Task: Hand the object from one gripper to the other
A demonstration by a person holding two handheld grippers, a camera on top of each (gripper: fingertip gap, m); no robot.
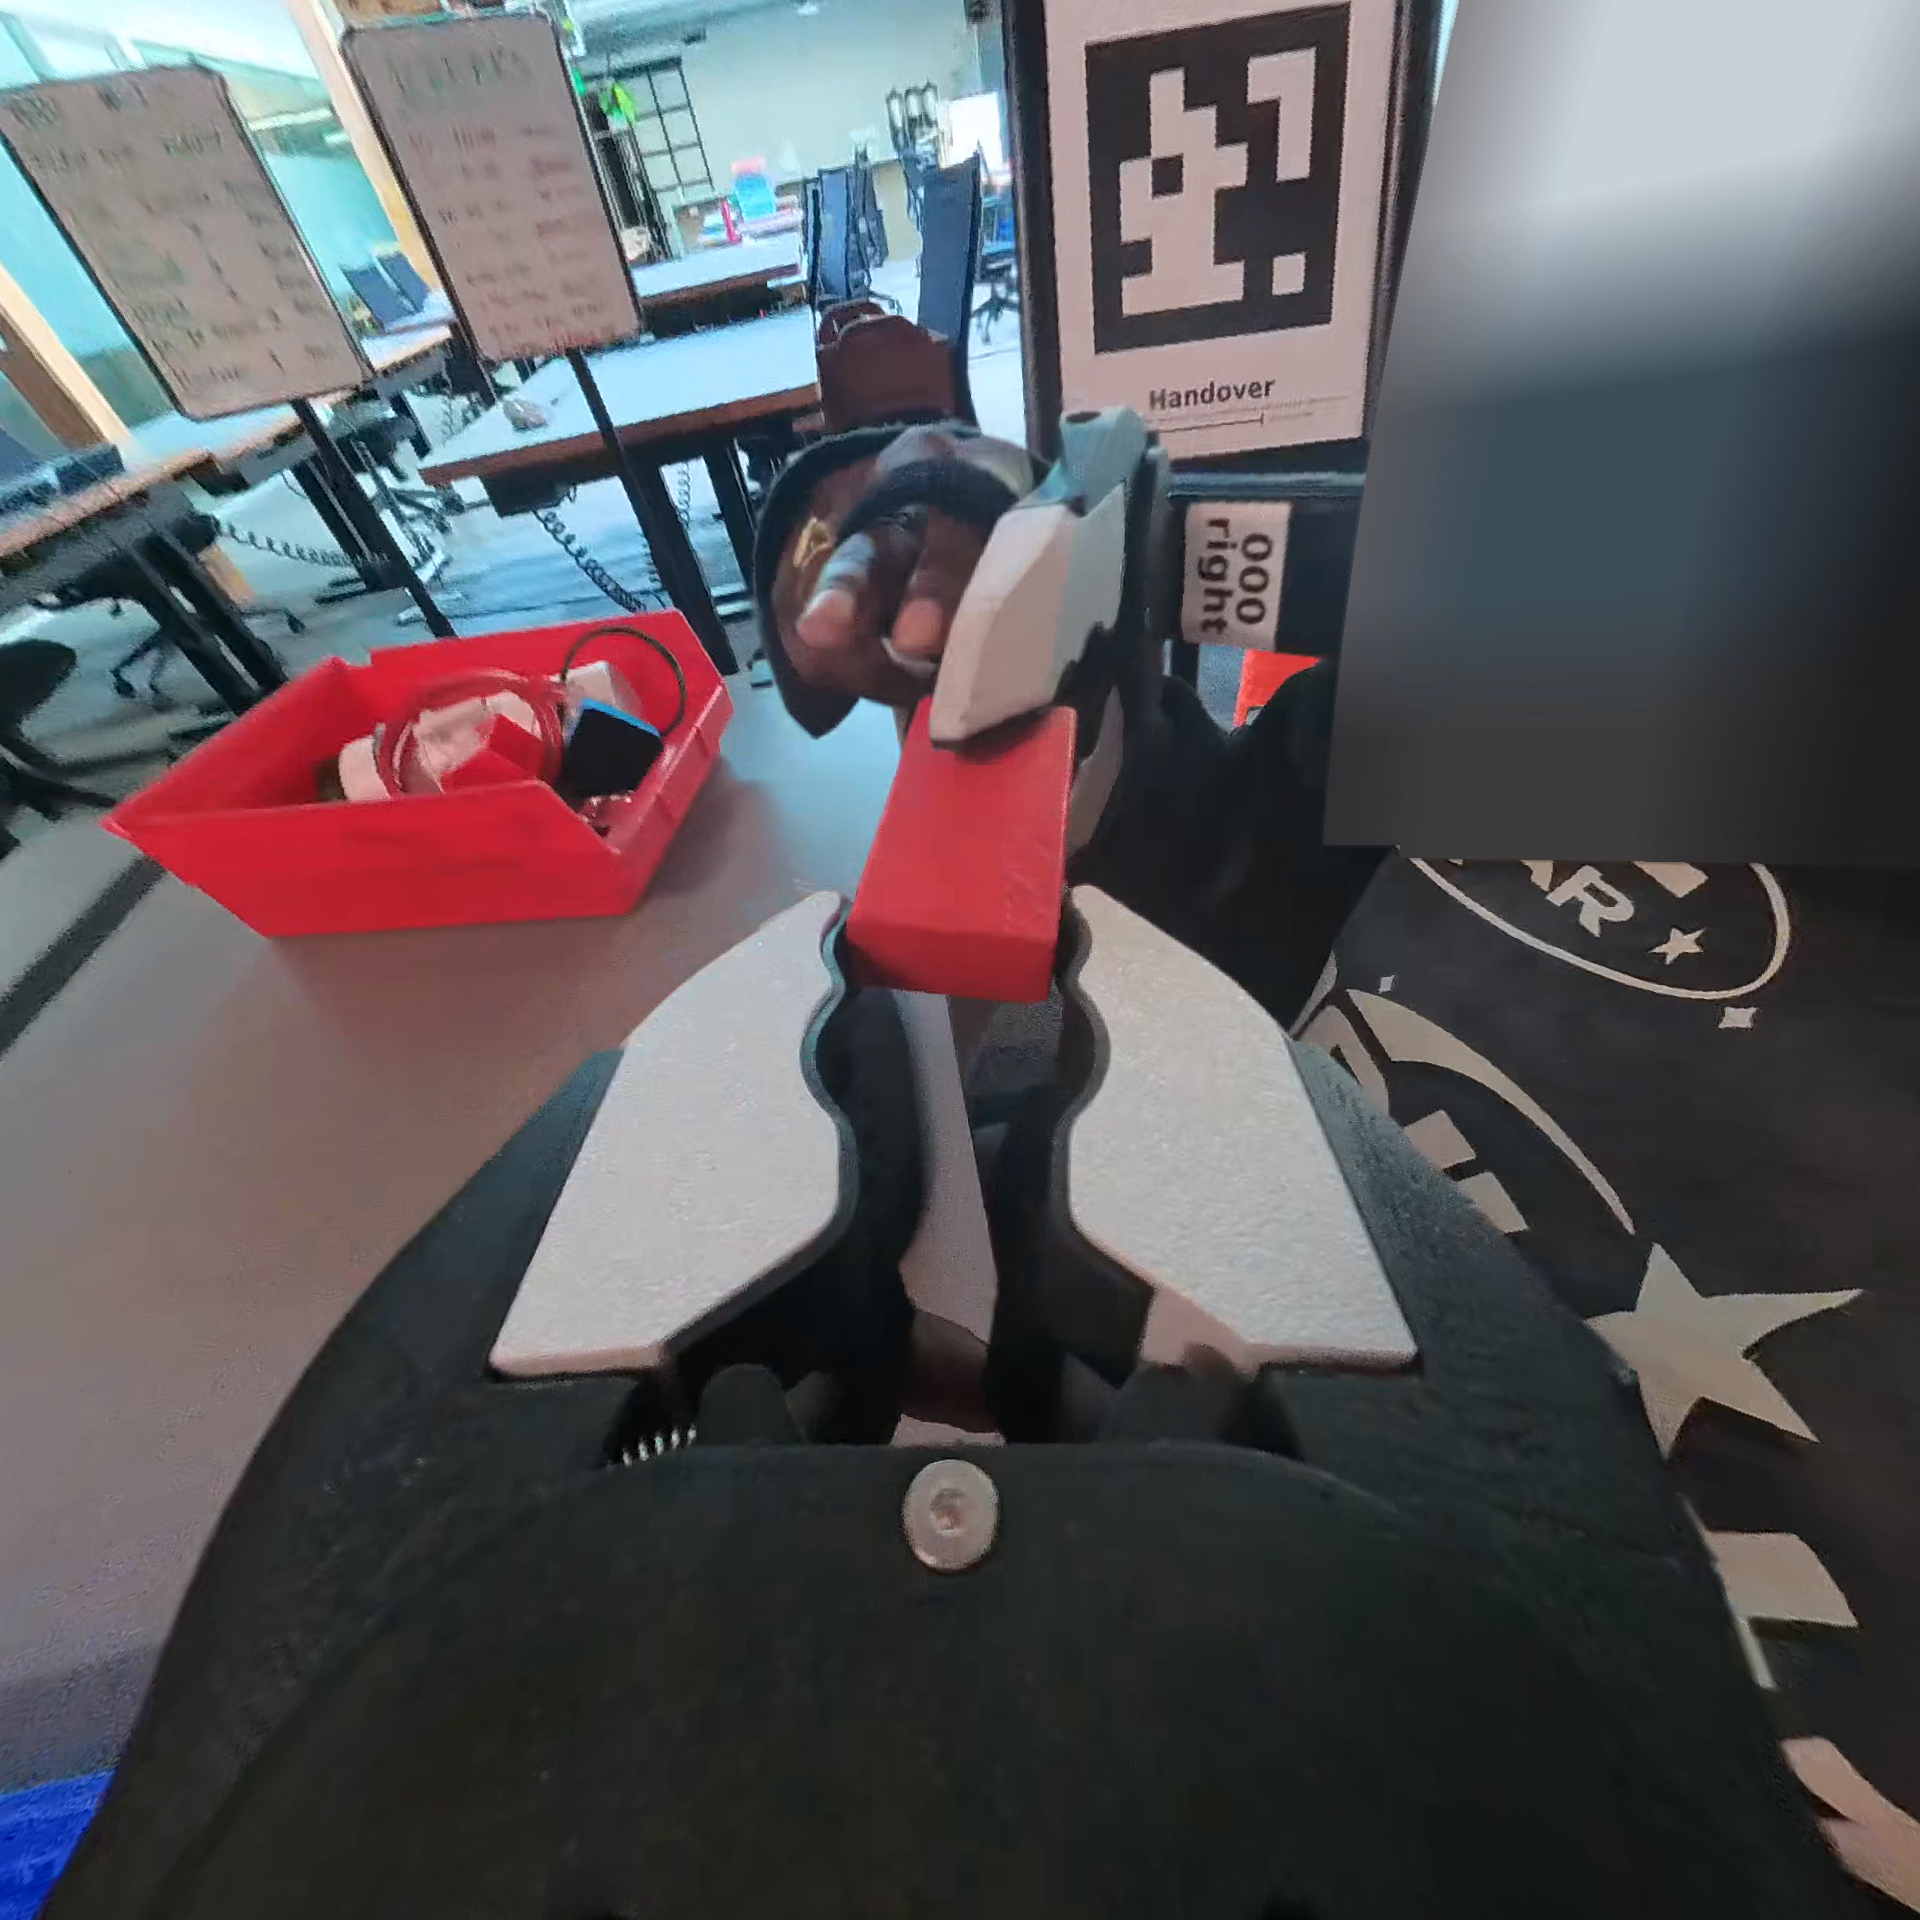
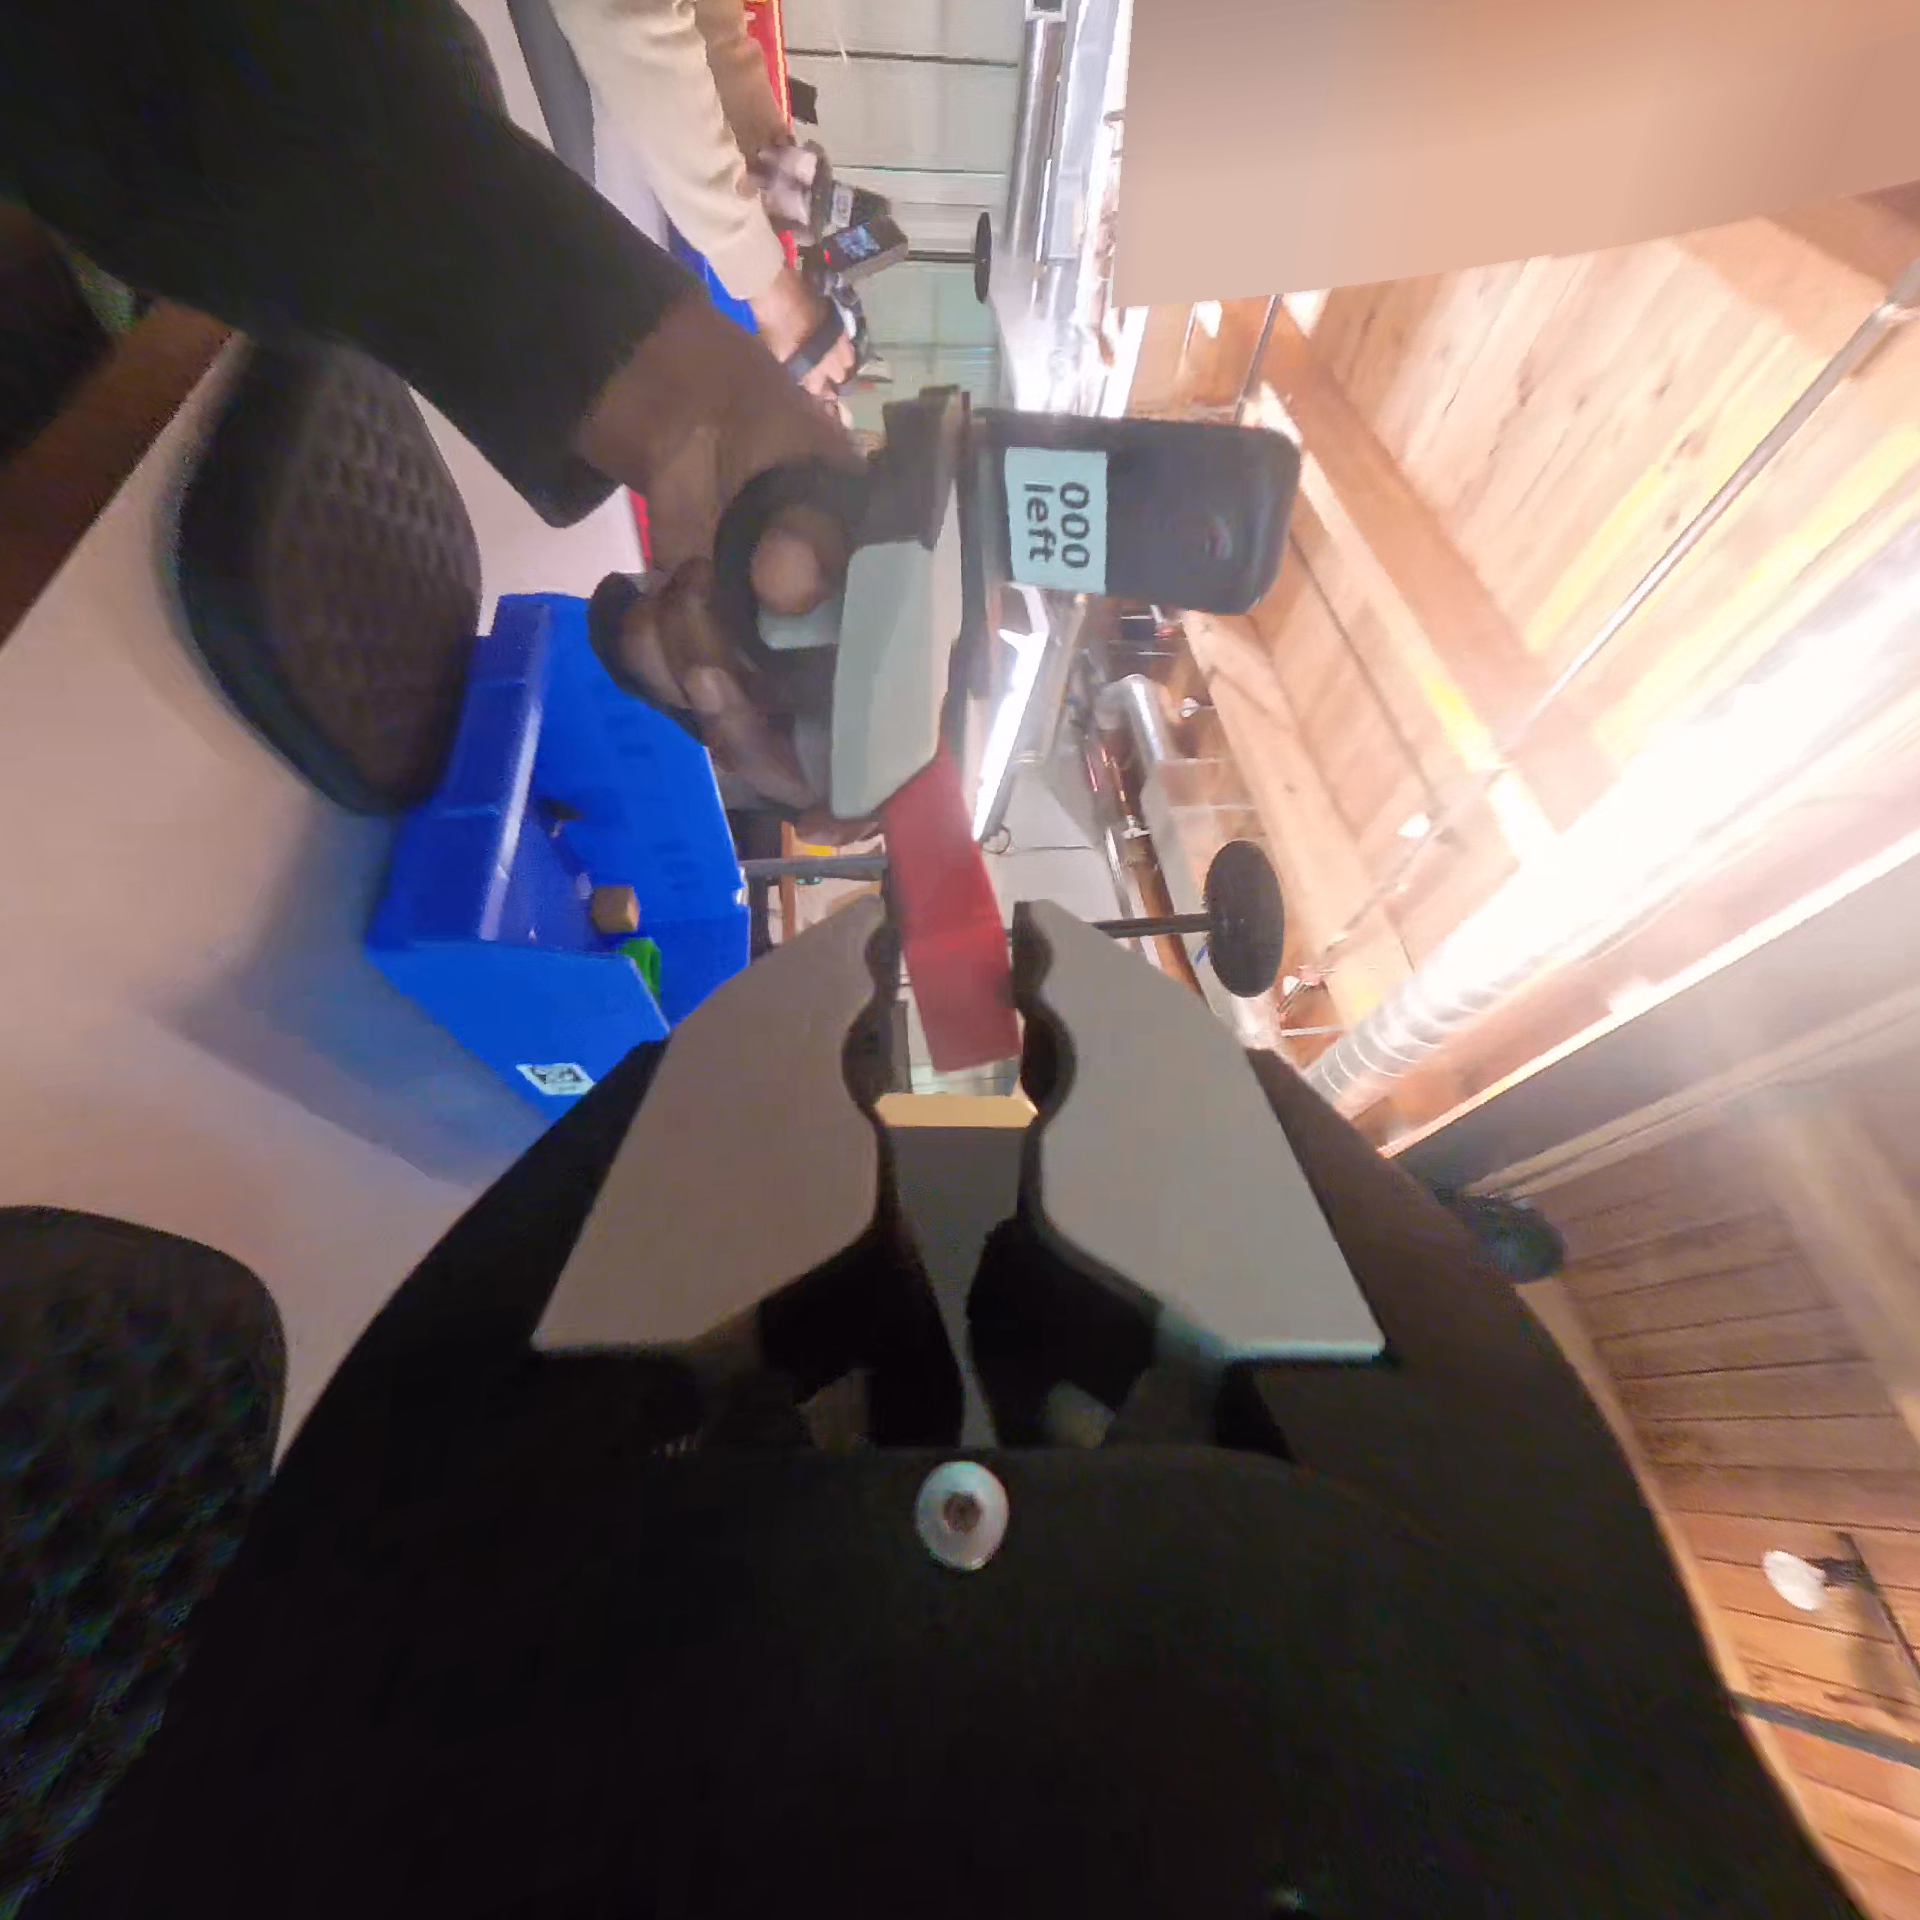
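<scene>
A flat red block [image 1: 966,842] is held in the air between both grippers. My left gripper [image 1: 956,925] has its fingertips closed on the block's near end, across its wide side. The right gripper [image 1: 1029,727], held by a hand, clamps the block's far upper end. In the right wrist view, which is rolled sideways, my right gripper [image 2: 951,935] pinches the thin sides of the red block [image 2: 951,894]. The left gripper [image 2: 904,800] holds the block's other end.
A red bin [image 1: 416,831] with several small items sits on the brown table [image 1: 312,1091] to the left. A blue bin [image 2: 540,914] stands on the table. A black mat with white stars [image 1: 1610,1143] lies on the right. A marker board [image 1: 1205,187] stands behind. Less than 4 cm separates the two grippers' tips.
</scene>
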